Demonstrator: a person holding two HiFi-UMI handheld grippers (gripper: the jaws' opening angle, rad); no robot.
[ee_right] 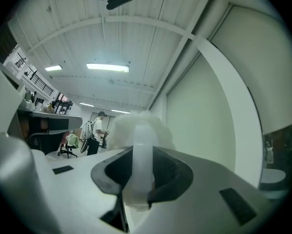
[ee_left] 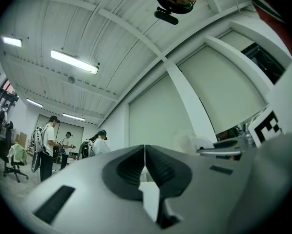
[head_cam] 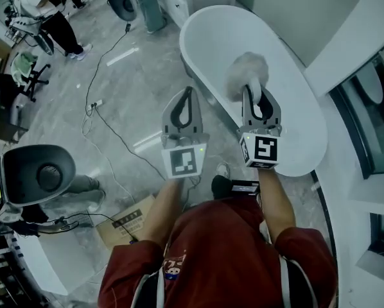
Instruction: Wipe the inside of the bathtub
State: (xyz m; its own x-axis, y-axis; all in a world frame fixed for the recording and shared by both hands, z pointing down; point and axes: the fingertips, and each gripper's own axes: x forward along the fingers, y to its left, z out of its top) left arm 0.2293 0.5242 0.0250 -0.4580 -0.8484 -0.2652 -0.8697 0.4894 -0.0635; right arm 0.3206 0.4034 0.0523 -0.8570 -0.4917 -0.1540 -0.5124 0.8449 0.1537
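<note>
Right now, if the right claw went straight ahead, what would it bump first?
Its fluffy duster leads the right claw, out over the bathtub. Probably it would meet the pale wall beyond, though depth is unclear.

The head view is dim and cool, with a grey-green cast and soft, even light. The white bathtub (head_cam: 295,127) is its brightest area and shows no hard glare. Left of the bathtub, the glossy floor (head_cam: 147,88) carries 2 pale streaks of reflected lamp light. Shadows are faint, and straight lines bow near the frame edges.

Both gripper views are strong fisheye pictures inside a round black border, so the ceiling beams curve. Light comes from long ceiling lamps (ee_left: 73,61), which burn out to plain white. The left gripper (ee_left: 145,150) sits close to its lens and looks soft. The right gripper (ee_right: 138,152) is just as blurred, and the duster (ee_right: 136,126) in its jaws is a hazy white.
</note>
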